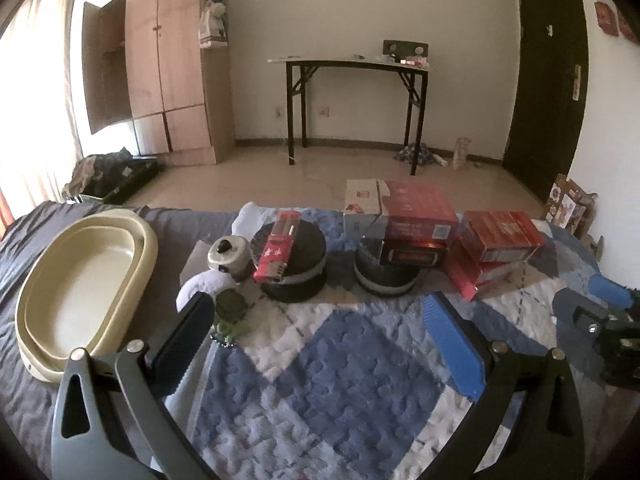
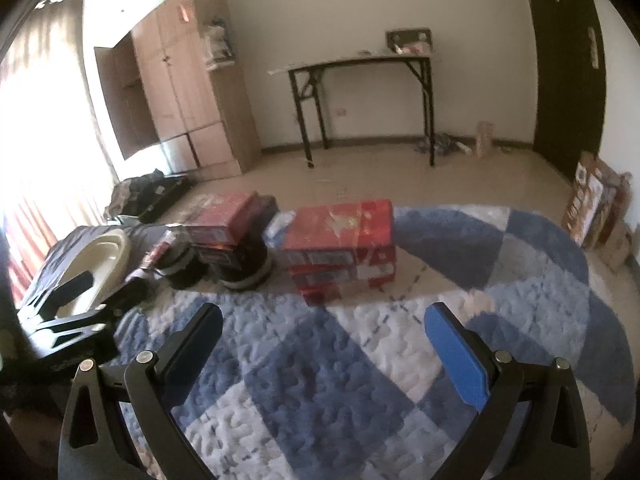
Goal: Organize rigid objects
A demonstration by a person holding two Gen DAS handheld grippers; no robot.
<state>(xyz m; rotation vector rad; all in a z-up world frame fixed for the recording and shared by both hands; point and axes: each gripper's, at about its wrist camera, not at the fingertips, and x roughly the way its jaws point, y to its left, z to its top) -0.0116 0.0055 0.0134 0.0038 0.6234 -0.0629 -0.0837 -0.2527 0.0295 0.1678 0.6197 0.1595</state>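
On the blue-and-white quilt (image 1: pixel 320 368) stand two black round tins. The left tin (image 1: pixel 294 264) carries a slim red packet (image 1: pixel 277 246); the right tin (image 1: pixel 386 276) carries a dark red box (image 1: pixel 416 222). Two stacked red boxes (image 1: pixel 494 246) lie further right, and show again as a red stack (image 2: pixel 340 240) in the right wrist view. A beige oval basin (image 1: pixel 86 284) rests at the left. My left gripper (image 1: pixel 318 312) is open above bare quilt, short of the tins. My right gripper (image 2: pixel 324 320) is open too, nothing between its fingers.
A small metal jar (image 1: pixel 228 256), a white plush piece (image 1: pixel 204 286) and a green figure (image 1: pixel 230 316) sit by the left fingertip. Beyond the bed are a white carton (image 1: pixel 360 198), a wardrobe (image 1: pixel 172 68), a black-legged table (image 1: pixel 352 92) and a dark door (image 1: pixel 548 80).
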